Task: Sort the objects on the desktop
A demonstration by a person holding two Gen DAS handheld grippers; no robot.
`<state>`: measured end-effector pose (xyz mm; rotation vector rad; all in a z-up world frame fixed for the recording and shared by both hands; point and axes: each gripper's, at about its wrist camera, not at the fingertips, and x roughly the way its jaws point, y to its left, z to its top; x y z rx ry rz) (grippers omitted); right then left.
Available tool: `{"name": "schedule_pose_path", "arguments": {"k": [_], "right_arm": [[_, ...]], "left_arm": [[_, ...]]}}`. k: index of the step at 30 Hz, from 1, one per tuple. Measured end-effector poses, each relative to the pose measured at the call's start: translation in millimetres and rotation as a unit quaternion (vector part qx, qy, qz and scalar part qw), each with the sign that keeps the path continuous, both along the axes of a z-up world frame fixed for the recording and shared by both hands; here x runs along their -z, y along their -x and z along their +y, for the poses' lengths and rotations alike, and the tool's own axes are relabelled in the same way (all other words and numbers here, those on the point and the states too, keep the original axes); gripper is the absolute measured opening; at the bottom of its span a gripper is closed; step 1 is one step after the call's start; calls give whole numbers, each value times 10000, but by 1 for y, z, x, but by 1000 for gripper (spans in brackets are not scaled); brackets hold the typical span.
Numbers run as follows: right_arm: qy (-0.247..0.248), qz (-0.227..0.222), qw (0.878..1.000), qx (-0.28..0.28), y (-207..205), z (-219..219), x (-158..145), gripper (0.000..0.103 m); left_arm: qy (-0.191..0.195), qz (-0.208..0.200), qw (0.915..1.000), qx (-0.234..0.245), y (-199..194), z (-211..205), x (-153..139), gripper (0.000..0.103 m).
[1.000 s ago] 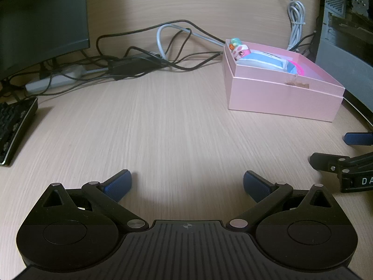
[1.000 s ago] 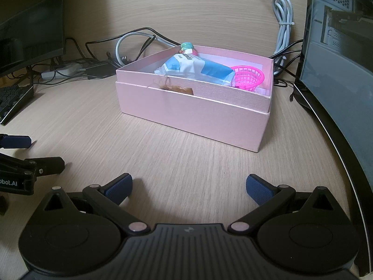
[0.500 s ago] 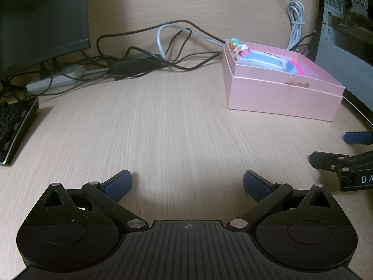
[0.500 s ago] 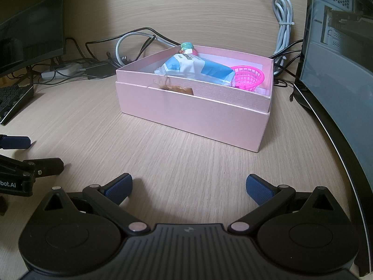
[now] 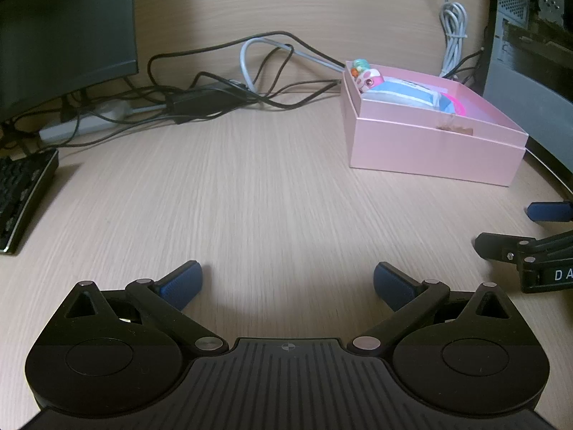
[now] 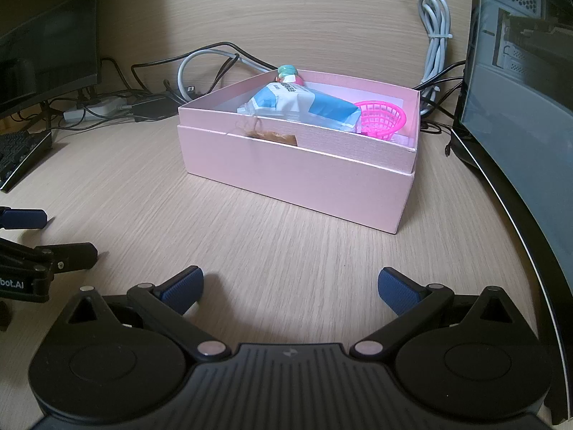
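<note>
- Pale wood-grain desk [image 5: 272, 193] under everything; both claws low over it, side by side.
- Far left: black keyboard [image 5: 21, 197] at desk edge, dark monitor [image 5: 64, 25] behind it.
- Back centre-left: grey power strip [image 5: 86, 122] w/ tangle of black cables [image 5: 222, 96] running along the wall toward the box.
- Left gripper [image 5: 286, 283]: blue pads spread wide, nothing btwn them, bare desk in the gap. Also seen at left edge of right view [image 6: 32, 236], spread there too.
- Pink box [image 6: 297, 165] on desk, lid off, right of centre in left view, straight ahead of right claw, well apart from both.
- Inside box, left to right: small toy figure w/ teal top [image 6: 288, 73] at back corner; blue-and-white pouch [image 6: 301, 105] lying across the middle; pink plastic basket [image 6: 381, 118] tipped on its side, touching pouch end.
- Brown tag [image 6: 275, 136] on a string hangs at the box's near rim.
- Right gripper [image 6: 290, 285]: pads spread wide, holding nothing. Tip shows at right edge of left view [image 5: 515, 233].
- Behind box, right: coiled white cable [image 6: 435, 46] against wall.
- Far right: PC case w/ glass side [image 6: 515, 107], close beside box.
</note>
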<state>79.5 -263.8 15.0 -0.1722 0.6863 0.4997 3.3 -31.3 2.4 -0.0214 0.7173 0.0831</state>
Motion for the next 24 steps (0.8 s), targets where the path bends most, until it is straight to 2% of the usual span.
{"name": "schedule_pose_path", "arguments": {"k": [24], "right_arm": [[-6,-4,10000,-44,1,0,-2,103]], "left_arm": [[-14,26,10000,31,-1,0,0,103]]}}
